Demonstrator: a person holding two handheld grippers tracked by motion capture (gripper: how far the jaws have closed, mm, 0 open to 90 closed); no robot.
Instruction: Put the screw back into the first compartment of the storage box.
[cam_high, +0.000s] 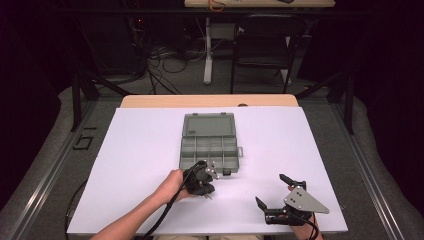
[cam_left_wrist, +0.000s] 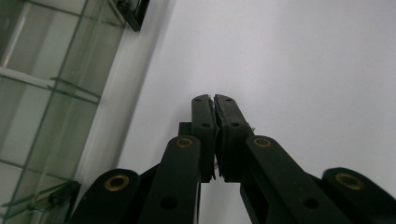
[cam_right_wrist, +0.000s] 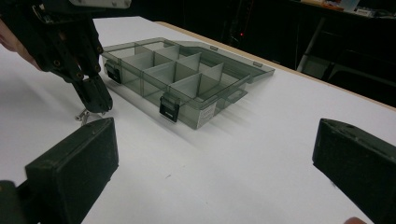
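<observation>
Nearest my edge of the white tabletop, I have the right tool low at the right corner, jaws spread wide, nothing between them, grey three-cornered plate on top. From the right gripper view its two black pads sit far apart over bare white surface.

Left of that and a bit farther in, my left hand grips the left tool, cable trailing back off the near edge. Its jaws are pressed together, tips angled down at the tabletop. A small silvery metal piece shows right at the tips in the right gripper view; it looks pinched between the jaws, but I cannot tell for sure, nor what the part is.

Just beyond the left tool sits the translucent grey plastic compartment box, lid swung fully open and lying flat on the far side, dark latches on the near wall. Dividers split it into compartments; they look empty to me.

Past the tabletop's far wooden edge: dark floor, tangled cables, a black chair.
</observation>
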